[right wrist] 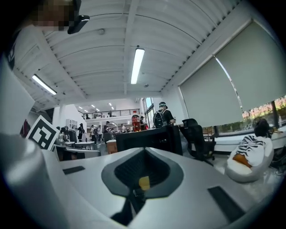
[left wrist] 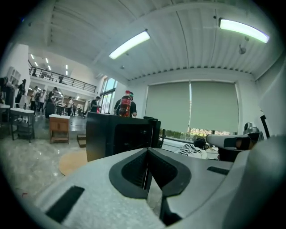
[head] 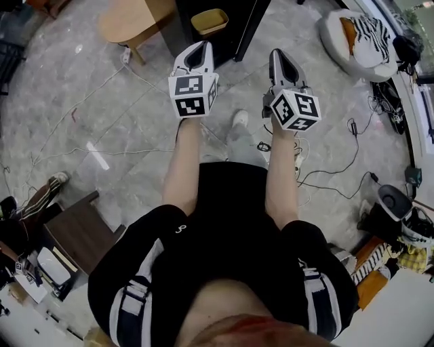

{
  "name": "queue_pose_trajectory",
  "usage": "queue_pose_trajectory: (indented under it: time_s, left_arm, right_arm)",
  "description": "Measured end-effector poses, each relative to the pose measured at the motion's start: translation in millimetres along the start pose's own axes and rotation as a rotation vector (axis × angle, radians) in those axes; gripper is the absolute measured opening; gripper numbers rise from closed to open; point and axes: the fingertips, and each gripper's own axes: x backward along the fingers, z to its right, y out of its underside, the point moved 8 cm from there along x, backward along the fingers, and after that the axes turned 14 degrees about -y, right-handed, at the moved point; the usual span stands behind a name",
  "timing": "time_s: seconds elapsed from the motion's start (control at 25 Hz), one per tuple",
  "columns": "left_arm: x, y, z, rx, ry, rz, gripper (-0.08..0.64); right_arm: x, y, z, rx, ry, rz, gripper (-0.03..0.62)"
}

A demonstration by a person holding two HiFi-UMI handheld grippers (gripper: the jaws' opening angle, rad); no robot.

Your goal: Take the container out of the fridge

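Left hand-held gripper [head: 201,47] and right hand-held gripper [head: 281,55] closed

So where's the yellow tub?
In the head view the yellow tub is at the top middle, at the black fridge, just beyond the left gripper and right of the wooden table.
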Motion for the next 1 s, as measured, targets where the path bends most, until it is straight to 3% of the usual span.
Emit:
queue_pose_trajectory:
  time_s: [0.28, 0.56, 0.84, 1.0]
  left_arm:
    - [-93.4, 5.3, 48.9, -0.074, -0.026, -0.076, 0.008]
    - [-161.5, 6.3, 67.3, -0.058, -0.129, -0.141, 0.008]
    - [-180.2, 24.7, 68.4, -0.019, -0.187, -0.203, 0.008]
    - [-194.0, 43.6, 64.3, 0.015, -0.219, -0.242, 0.008]
  right_arm:
    - [-40.5, 5.6, 114.2, -0.075, 0.011, -0.026, 0.012]
    - [-100.2, 7.5, 194.3, -0.101, -0.079, -0.062, 0.012]
    - [-137.6, 39.2, 209.2, -0.151, -0.173, -0.141, 0.012]
    - [-156.9, 58.6, 200.6, -0.117, -0.301, -0.169, 0.012]
